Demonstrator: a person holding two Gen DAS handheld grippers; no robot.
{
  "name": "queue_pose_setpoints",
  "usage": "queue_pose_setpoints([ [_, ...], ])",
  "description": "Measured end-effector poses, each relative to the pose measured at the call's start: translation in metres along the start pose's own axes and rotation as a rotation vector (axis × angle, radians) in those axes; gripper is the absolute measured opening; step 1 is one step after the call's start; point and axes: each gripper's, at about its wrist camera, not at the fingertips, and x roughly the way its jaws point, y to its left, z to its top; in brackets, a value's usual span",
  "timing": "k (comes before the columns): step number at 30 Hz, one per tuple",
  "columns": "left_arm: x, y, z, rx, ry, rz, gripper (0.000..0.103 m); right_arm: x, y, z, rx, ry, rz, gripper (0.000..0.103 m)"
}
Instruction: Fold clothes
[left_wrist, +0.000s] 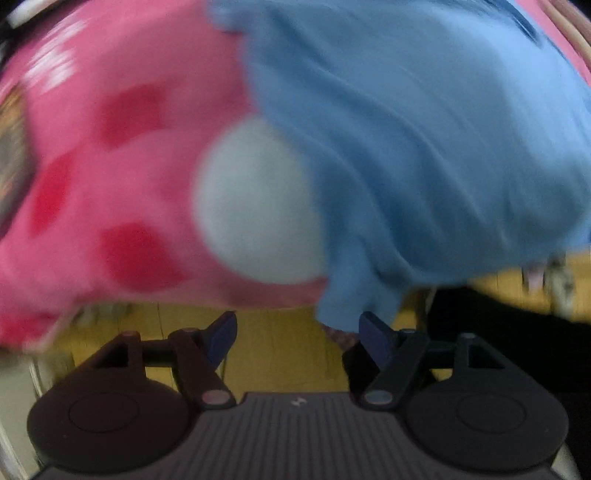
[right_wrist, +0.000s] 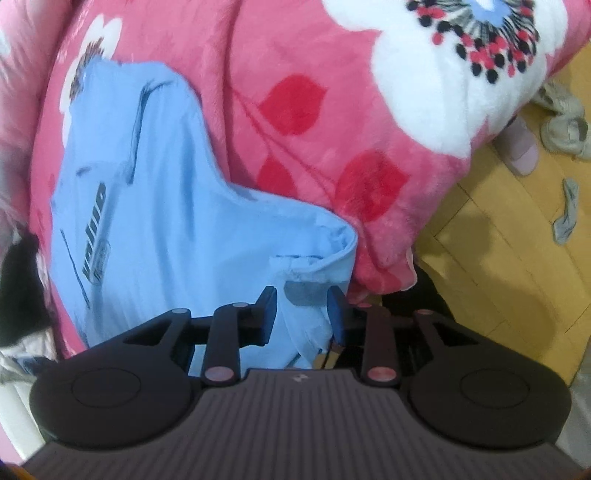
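A light blue T-shirt (right_wrist: 155, 206) with dark lettering lies crumpled on a pink flowered blanket (right_wrist: 314, 110), its hem hanging over the blanket's edge. My right gripper (right_wrist: 303, 308) stands partly open at that edge. The hem and its grey label (right_wrist: 304, 291) lie loosely between the blue pads, which do not press on them. In the blurred left wrist view the same T-shirt (left_wrist: 424, 147) fills the upper right. My left gripper (left_wrist: 297, 328) is wide open just below the blanket's edge (left_wrist: 110, 184), and a hanging corner of the shirt (left_wrist: 347, 314) brushes its right fingertip.
Yellow wooden floor (right_wrist: 517, 240) lies below the blanket's edge. On it are pale shoes (right_wrist: 565, 125), a pink slipper (right_wrist: 521, 147) and a grey sock (right_wrist: 567, 210). Dark clothing (right_wrist: 18, 266) sits at the far left. A black shape (left_wrist: 498, 325) lies right of my left gripper.
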Motion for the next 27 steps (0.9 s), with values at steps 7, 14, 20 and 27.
queue_pose_setpoints([
  [7,-0.001,0.004,-0.009,0.015,-0.098,-0.081,0.074,-0.008,0.033,-0.018,-0.237,0.026,-0.016,0.029],
  [14,0.013,0.012,-0.003,0.004,-0.143,-0.171,0.042,0.005,0.070,-0.025,-0.448,0.122,-0.004,0.029],
  [20,-0.005,0.017,-0.009,-0.091,-0.116,-0.230,0.007,0.006,0.083,-0.024,-0.560,0.120,0.030,0.029],
  [27,-0.078,0.045,0.036,-0.434,-0.239,-0.586,0.008,0.000,0.086,-0.010,-0.602,0.069,0.081,0.029],
])
